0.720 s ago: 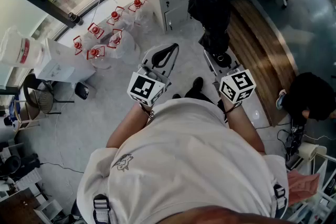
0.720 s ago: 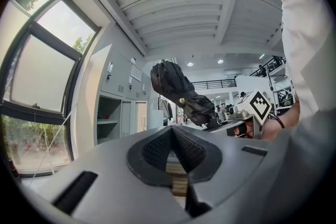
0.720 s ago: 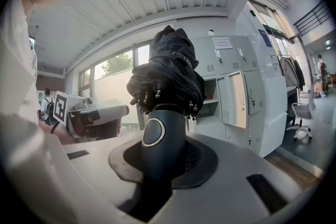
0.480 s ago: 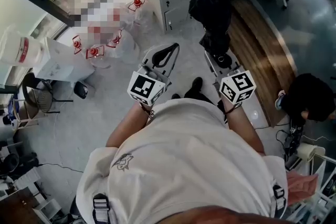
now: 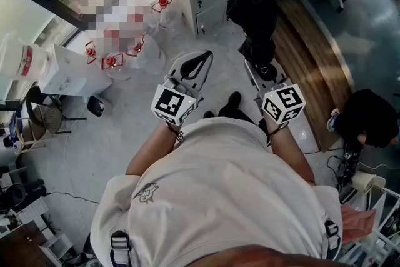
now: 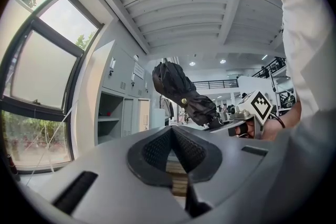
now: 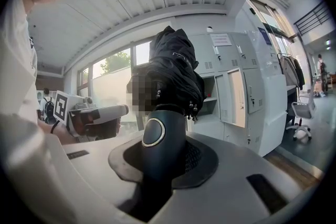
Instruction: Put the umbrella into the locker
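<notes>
A black folded umbrella sticks out ahead of my right gripper, which is shut on its dark rounded handle. The bundled canopy rises above the jaws in the right gripper view. My left gripper is held level beside it, jaws shut with their tips touching and nothing between them. From the left gripper view the umbrella shows to the right, slanting up. Grey lockers stand ahead, one with its door open and shelves showing.
The locker bank stands just ahead on the grey floor. Several water jugs with red caps sit at the left by the window. A wooden floor strip runs at the right, with a person in black beside it.
</notes>
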`<state>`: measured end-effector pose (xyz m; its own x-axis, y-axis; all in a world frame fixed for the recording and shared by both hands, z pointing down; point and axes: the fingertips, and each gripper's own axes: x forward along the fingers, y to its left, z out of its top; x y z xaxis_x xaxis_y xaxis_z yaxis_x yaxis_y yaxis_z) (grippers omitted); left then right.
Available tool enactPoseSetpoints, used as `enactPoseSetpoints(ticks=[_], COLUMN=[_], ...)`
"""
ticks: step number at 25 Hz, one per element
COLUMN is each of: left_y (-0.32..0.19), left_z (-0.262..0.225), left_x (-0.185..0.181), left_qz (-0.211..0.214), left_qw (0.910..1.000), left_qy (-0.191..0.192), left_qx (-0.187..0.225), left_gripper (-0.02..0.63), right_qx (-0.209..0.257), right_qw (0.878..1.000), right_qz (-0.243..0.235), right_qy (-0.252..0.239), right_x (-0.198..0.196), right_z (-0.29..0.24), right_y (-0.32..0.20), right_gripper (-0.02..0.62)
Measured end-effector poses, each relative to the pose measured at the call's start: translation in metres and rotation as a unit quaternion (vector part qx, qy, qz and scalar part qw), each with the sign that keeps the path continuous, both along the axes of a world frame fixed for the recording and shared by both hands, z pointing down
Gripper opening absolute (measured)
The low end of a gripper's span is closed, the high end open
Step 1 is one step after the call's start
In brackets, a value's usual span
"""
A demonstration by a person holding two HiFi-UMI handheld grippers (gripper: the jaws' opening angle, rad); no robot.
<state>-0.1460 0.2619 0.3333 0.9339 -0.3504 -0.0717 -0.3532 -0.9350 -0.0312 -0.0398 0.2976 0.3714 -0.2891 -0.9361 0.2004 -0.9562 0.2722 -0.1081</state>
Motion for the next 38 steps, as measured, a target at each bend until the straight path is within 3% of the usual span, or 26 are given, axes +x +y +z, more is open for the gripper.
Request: enactPoseSetpoints(ticks=[12, 29, 38], left_y=[-0.046, -0.130, -0.156], left_z=[0.012, 0.014, 0.020], left_x=[0.042, 0.168, 0.186], left_qz=[-0.020, -0.077, -0.087], left_qw=[0.9997, 0.9968, 0.9959], left_qy=[-0.010, -0.017, -0.023], left_qx=[-0.007, -0.009, -0.015], left_gripper=[0.012, 0.012, 0.012], right_qx=[-0.008, -0.038, -0.044], right_qw=[1.000, 0.996, 0.995], right_qz=[-0.017, -0.079, -0.085], right_qy=[-0.006, -0.015, -0.023], right_x=[0.045, 0.170, 0.189], right_z=[0.014, 0.032, 0.039], right_y=[-0.047, -0.127, -0.158], right_gripper=[0.110, 0.112, 0.112])
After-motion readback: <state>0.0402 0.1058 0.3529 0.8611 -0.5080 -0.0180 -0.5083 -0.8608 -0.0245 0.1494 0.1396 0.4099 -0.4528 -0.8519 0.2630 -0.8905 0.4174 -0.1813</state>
